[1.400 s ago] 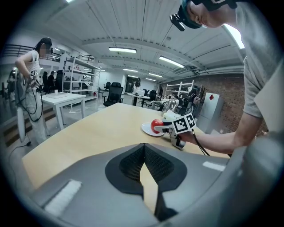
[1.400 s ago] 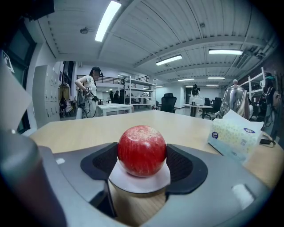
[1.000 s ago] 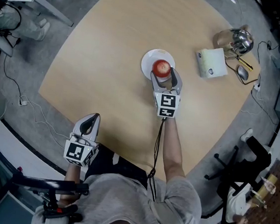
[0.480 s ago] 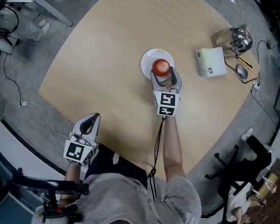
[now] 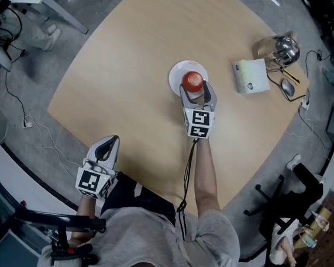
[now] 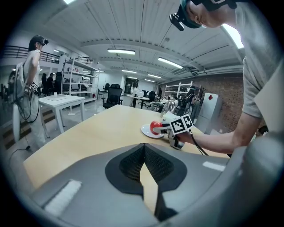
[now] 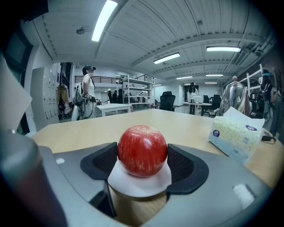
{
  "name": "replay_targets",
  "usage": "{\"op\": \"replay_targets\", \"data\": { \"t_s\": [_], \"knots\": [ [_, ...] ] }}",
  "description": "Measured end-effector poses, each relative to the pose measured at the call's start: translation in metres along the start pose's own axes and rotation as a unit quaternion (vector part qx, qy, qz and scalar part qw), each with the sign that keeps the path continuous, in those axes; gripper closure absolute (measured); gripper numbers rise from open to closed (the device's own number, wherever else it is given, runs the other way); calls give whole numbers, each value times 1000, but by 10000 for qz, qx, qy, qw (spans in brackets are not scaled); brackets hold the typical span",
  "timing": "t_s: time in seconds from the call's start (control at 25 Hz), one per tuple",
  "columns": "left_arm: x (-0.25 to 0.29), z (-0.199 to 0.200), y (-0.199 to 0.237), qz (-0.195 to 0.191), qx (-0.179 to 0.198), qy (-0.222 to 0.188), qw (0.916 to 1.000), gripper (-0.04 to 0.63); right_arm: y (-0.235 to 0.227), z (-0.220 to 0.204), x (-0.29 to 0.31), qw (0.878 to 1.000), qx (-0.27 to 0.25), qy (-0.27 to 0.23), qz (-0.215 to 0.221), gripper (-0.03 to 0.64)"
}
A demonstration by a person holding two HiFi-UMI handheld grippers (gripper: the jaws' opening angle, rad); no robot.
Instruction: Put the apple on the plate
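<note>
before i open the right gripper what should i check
1. apple over the plate, well inside its rim: ok.
2. Apple's underside down on the plate: looks to be touching in the right gripper view, but cannot tell for sure.
3. right gripper jaws on both sides of the apple: ok.
4. Room beside the plate for the jaws to spread; the tissue box stands well apart: ok.
5. left gripper shut, empty and far from the plate: ok.
</note>
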State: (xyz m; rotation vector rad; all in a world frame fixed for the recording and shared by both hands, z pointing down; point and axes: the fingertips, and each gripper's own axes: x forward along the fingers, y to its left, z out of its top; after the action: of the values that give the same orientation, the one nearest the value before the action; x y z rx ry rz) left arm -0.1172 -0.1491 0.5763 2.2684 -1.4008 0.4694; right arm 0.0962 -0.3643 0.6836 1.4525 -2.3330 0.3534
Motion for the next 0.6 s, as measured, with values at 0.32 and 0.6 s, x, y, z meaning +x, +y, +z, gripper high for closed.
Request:
{"op": "replay_targets", "data": {
  "t_s": [0.32, 0.6],
  "knots": [
    [1, -1, -3, -47, 10, -20, 10000, 577, -1, -3, -1, 10000, 52, 26, 13, 244],
    [-2, 6, 1, -88, 48, -89, 9999, 577, 0, 4, -6, 10000, 49, -6, -42, 242]
  ]
}}
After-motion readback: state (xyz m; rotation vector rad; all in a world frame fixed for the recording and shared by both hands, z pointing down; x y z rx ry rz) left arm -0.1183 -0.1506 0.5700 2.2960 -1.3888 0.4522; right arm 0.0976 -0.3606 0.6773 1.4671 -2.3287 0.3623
